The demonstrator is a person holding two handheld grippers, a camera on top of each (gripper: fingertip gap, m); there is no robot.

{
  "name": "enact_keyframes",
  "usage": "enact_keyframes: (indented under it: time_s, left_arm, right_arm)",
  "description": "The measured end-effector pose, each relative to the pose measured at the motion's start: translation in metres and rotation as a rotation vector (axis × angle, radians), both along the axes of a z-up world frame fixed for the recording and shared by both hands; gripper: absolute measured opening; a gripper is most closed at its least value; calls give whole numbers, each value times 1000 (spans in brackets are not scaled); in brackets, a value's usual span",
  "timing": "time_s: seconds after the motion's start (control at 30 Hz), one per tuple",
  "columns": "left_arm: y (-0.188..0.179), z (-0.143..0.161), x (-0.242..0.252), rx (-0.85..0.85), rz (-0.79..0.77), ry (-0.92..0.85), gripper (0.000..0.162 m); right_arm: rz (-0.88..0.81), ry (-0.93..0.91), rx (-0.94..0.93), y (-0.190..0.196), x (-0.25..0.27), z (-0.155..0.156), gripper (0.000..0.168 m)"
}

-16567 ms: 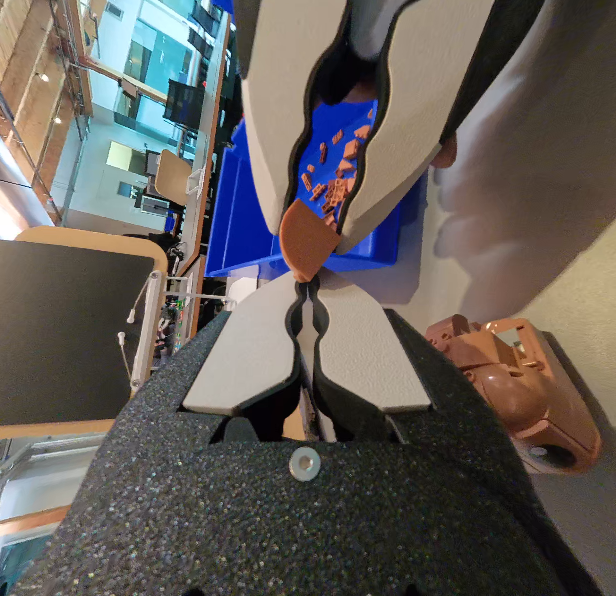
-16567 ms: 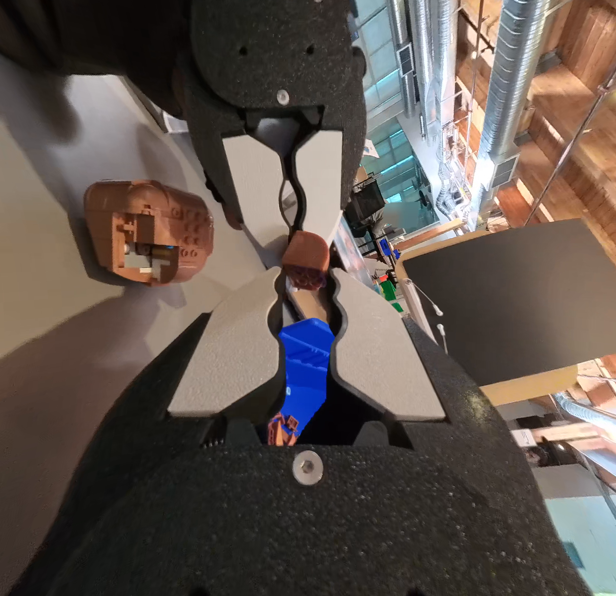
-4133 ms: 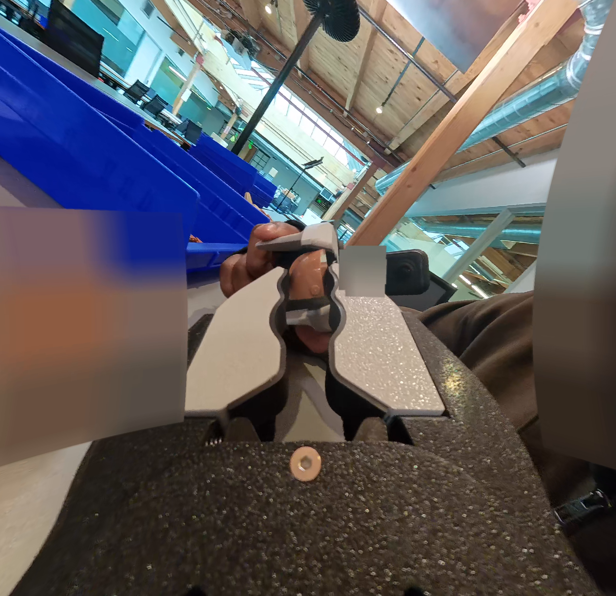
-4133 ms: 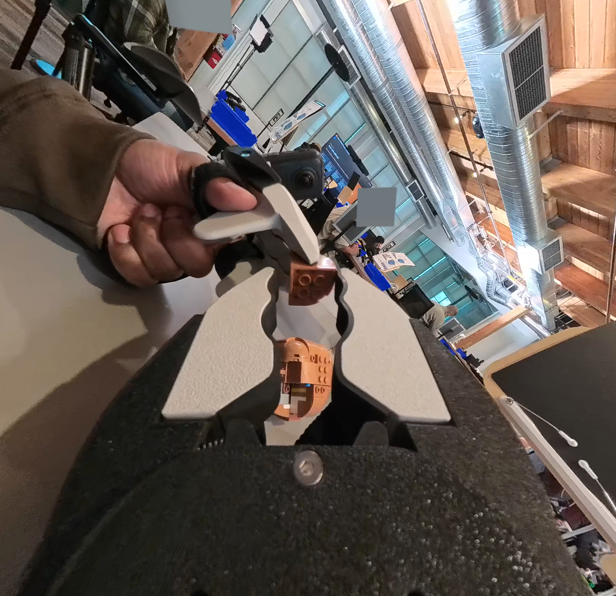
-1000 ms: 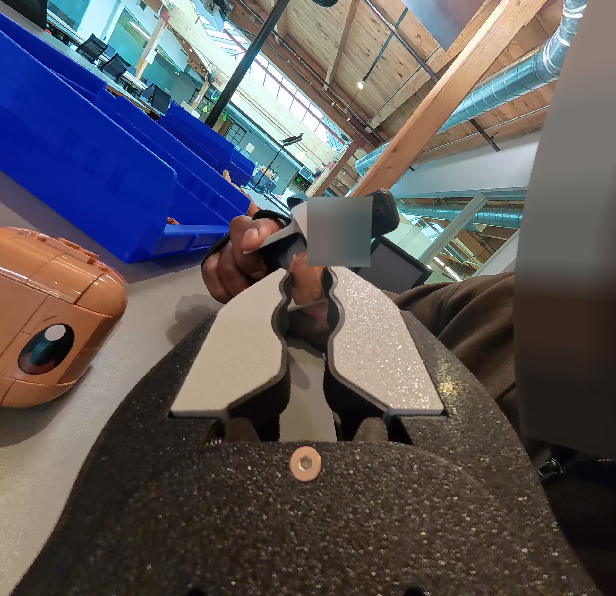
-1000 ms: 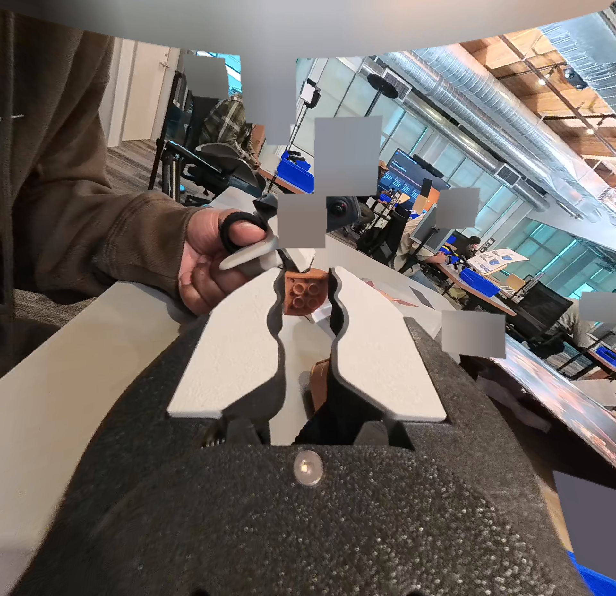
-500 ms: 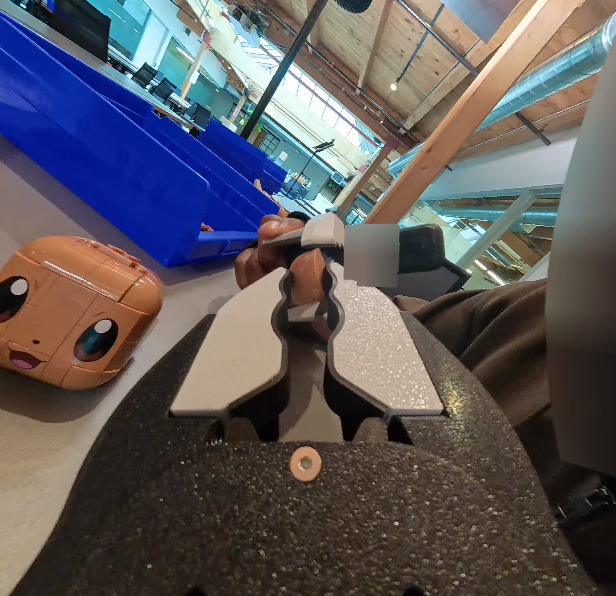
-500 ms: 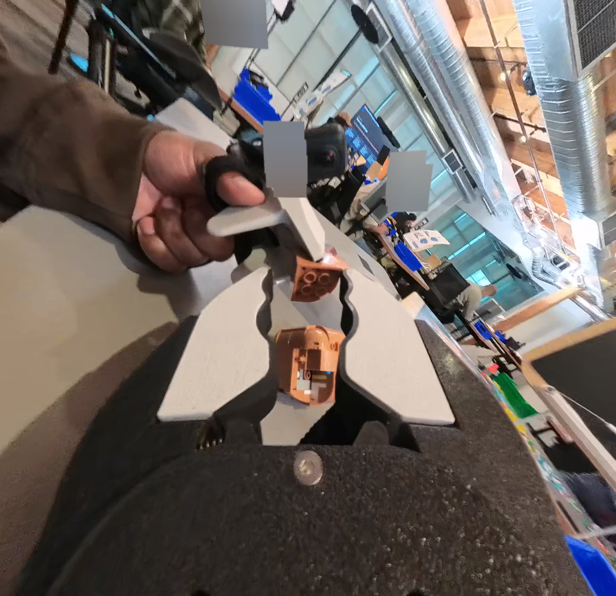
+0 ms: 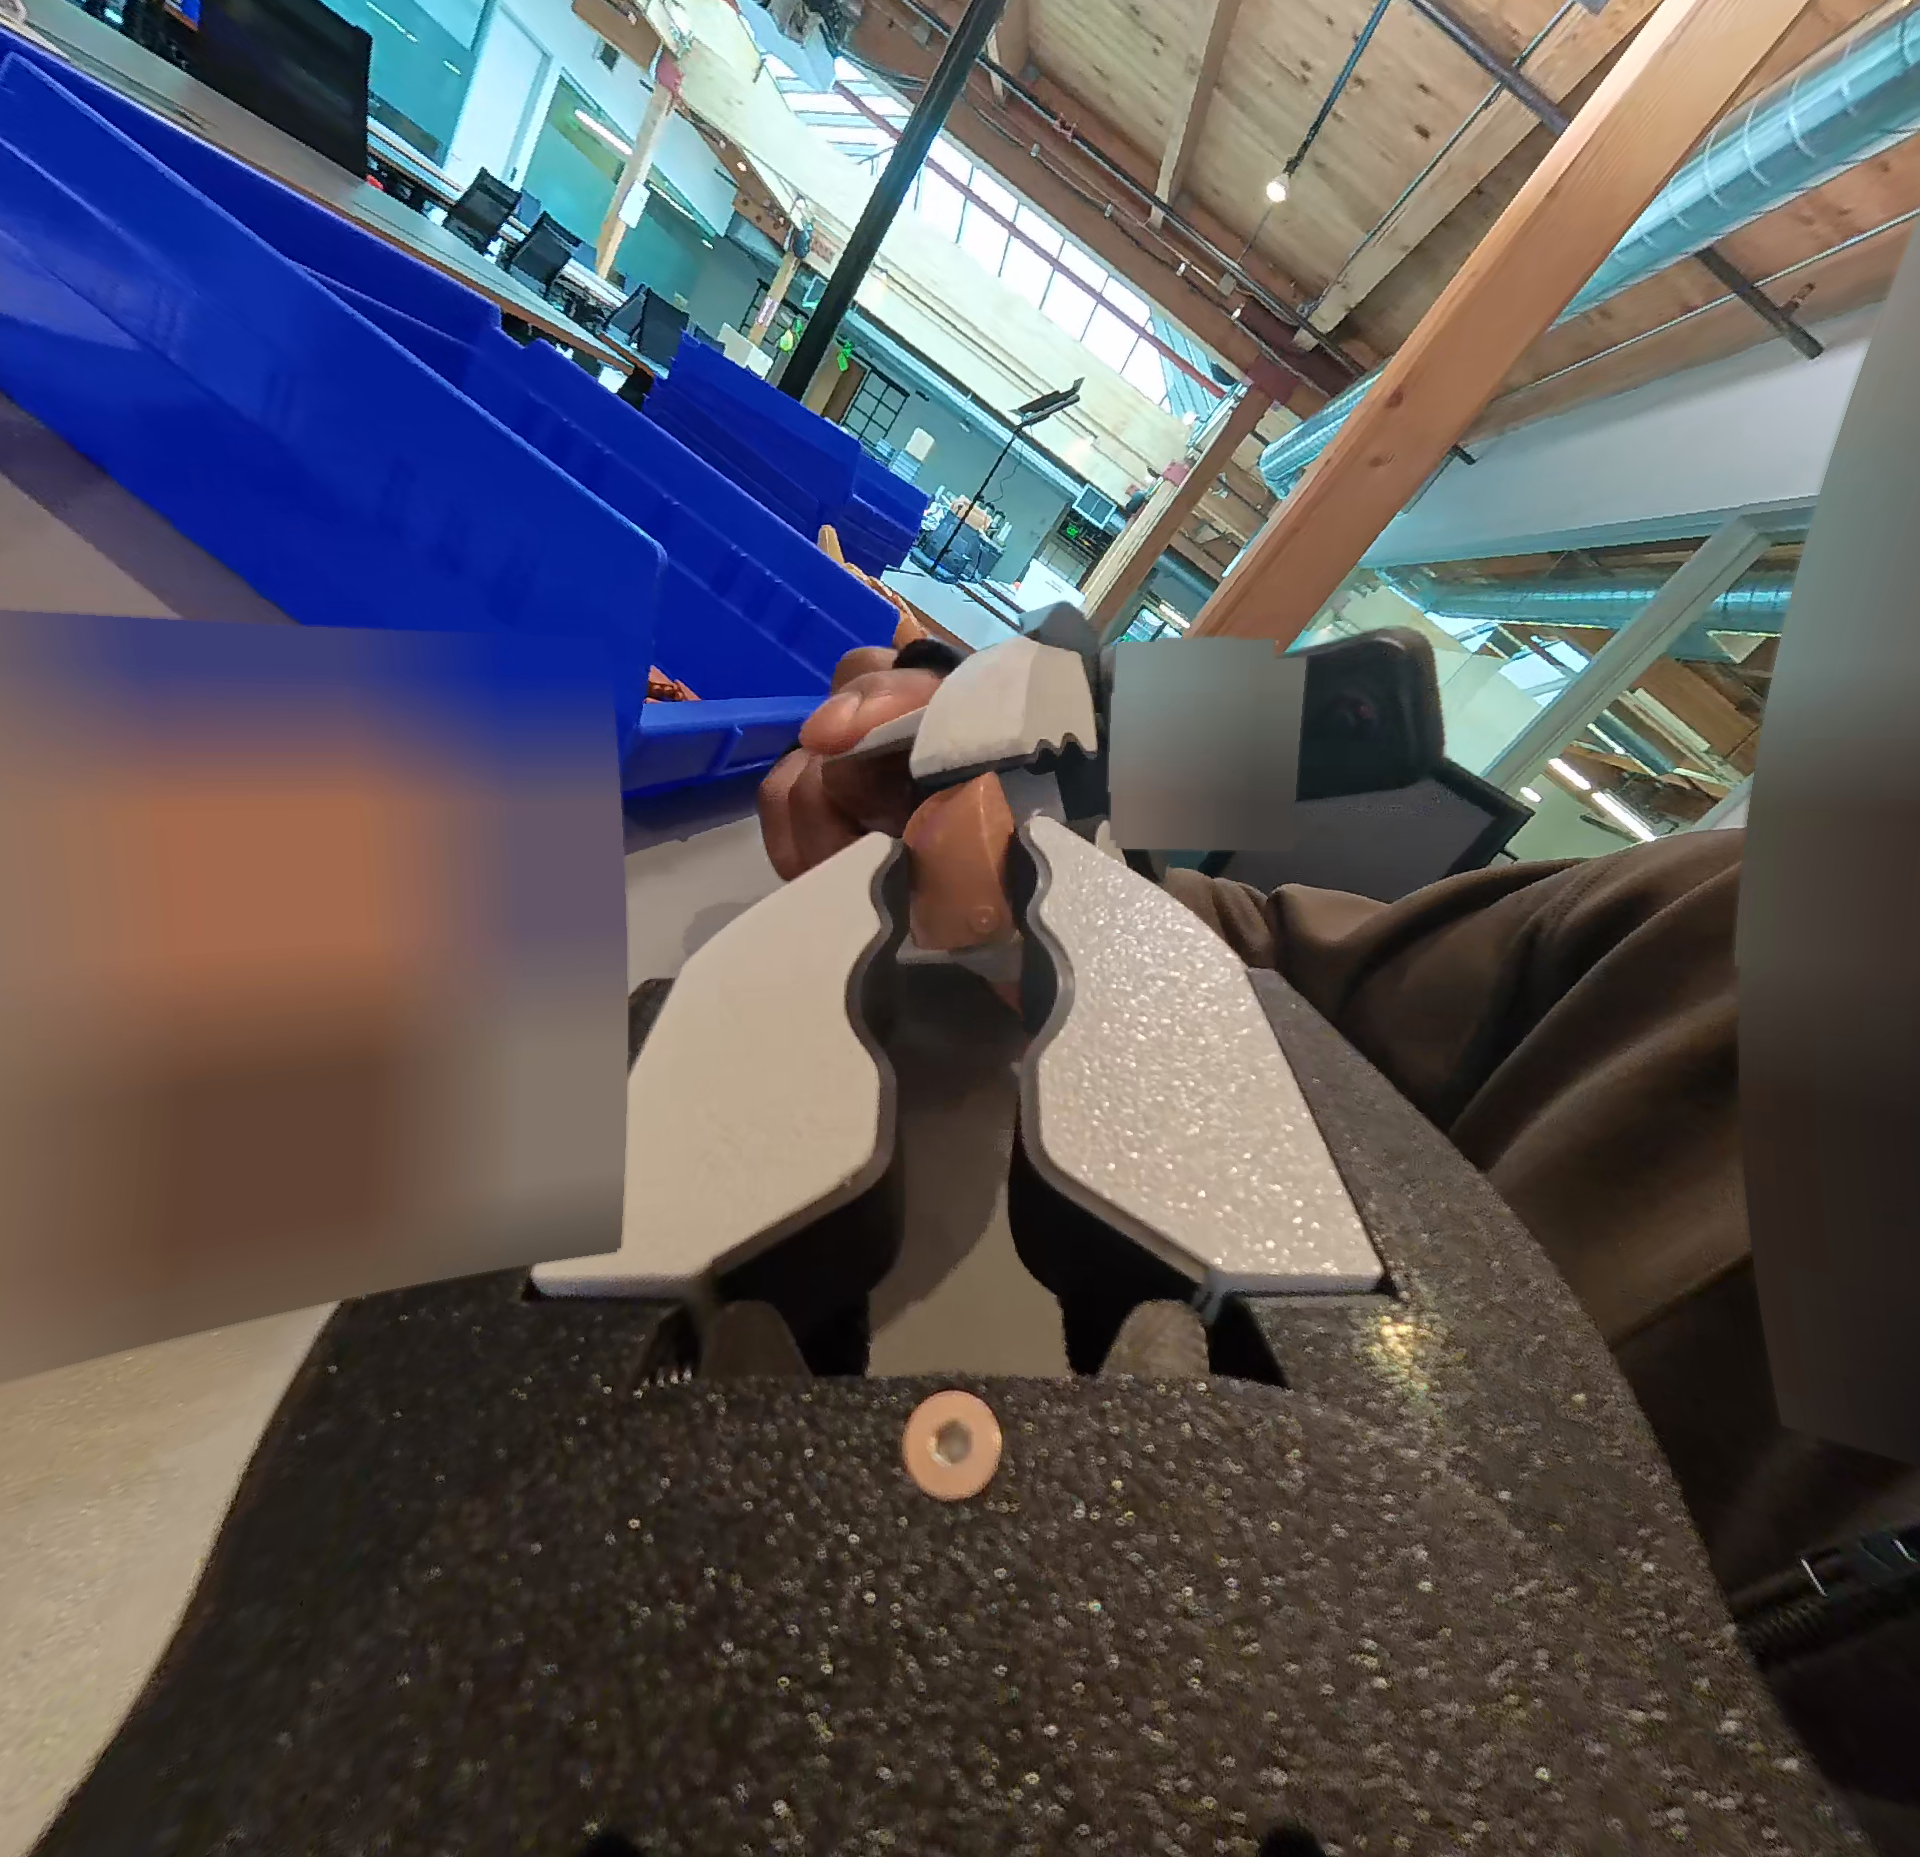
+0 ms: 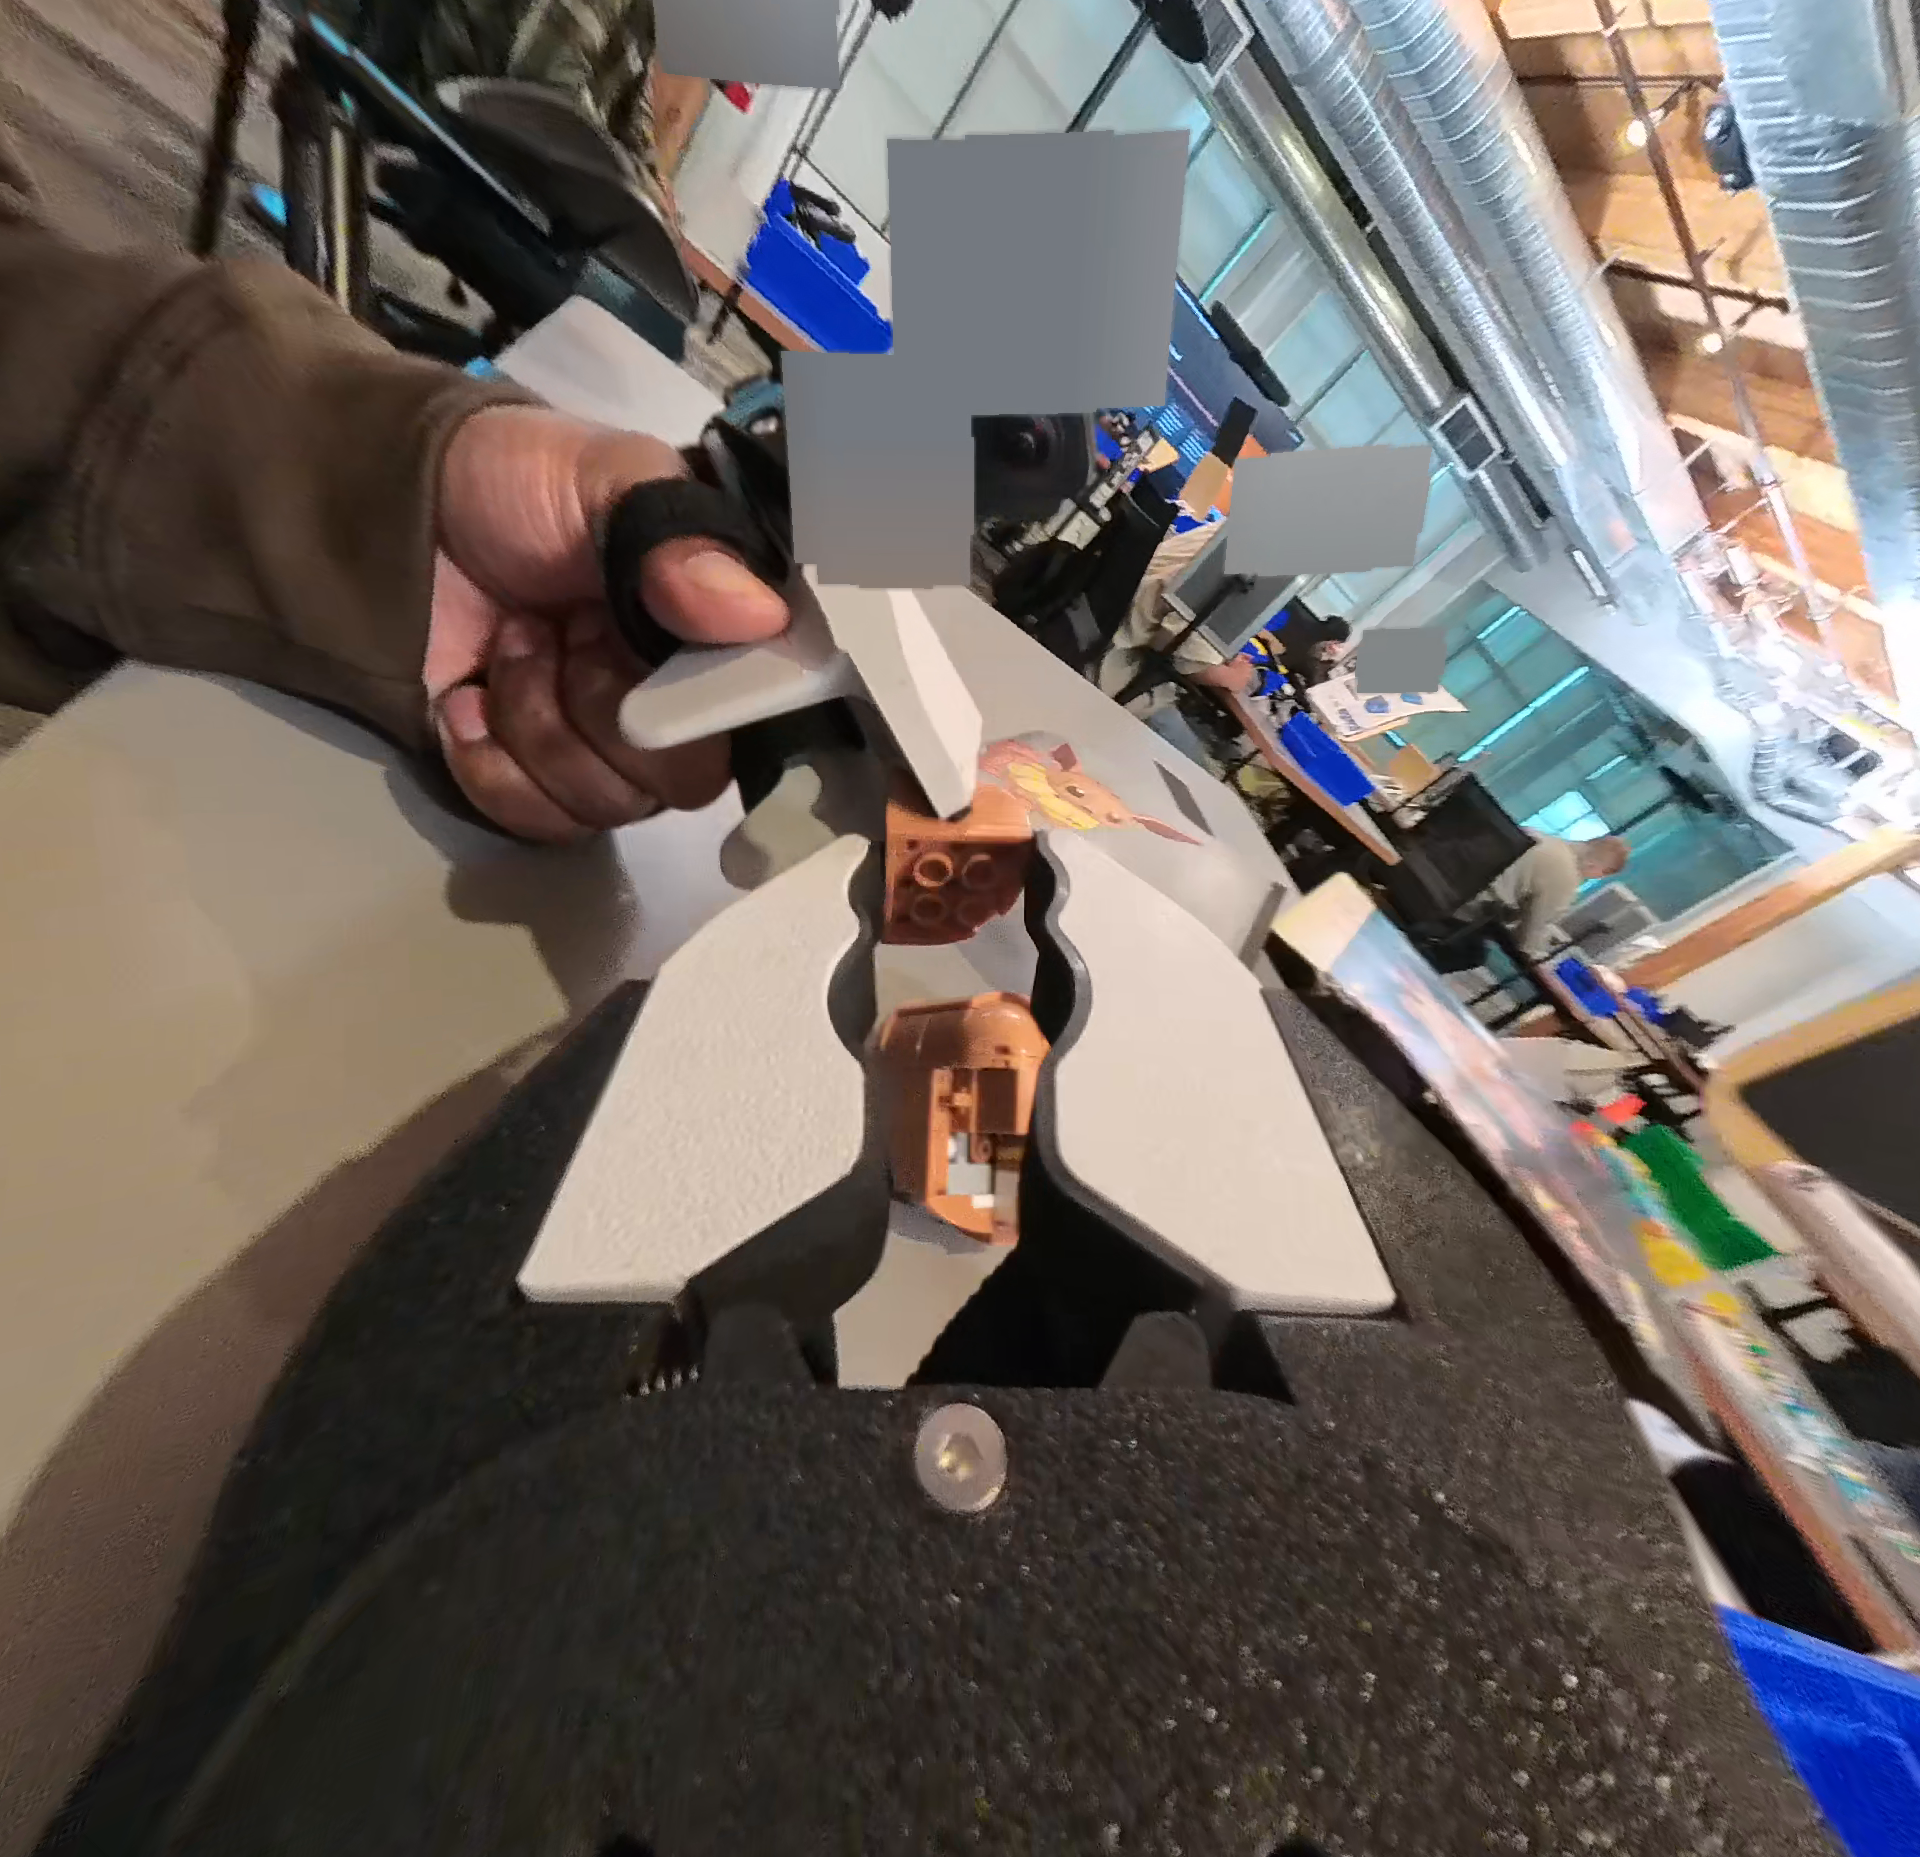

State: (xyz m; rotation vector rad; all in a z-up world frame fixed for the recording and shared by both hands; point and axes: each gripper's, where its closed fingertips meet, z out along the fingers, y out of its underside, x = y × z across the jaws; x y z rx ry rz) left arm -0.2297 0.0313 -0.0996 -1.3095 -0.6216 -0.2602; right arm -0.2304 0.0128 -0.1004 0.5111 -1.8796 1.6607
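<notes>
Wrist cams face each other, close; both see brown brick (image 10: 951,888) (low angle).

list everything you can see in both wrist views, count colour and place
brick piece: 1, brown, studded, gripped between both grippers' tips
brick-built head: 1, orange-brown, on the table beyond the right gripper's fingers
blue bins: several, blue, along the table's far side in the left wrist view
picture sheet: 1, orange cartoon print, flat on the table behind the piece
table: 1, pale grey
sleeve: brown, on the arm holding the left gripper
left gripper: grey fingers, closed on the piece
right gripper: grey fingers, closed on the piece
</notes>
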Motion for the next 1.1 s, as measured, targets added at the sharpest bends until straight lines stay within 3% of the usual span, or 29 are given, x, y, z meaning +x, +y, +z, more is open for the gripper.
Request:
enact_keyframes:
  time_s: [0.5,0.77,1.1]
  left_arm:
    - [1,6,6,67,-58,-12,17]
    - [-4,-2,-4,-36,47,22,16]
    - [-2,-7,-4,-88,47,45,17]
  right_arm:
    - [216,-375,-85,2,8,6,24]
    - [22,-30,2,-1,0,-6,35]
    - [-17,34,32,1,-3,-7,26]
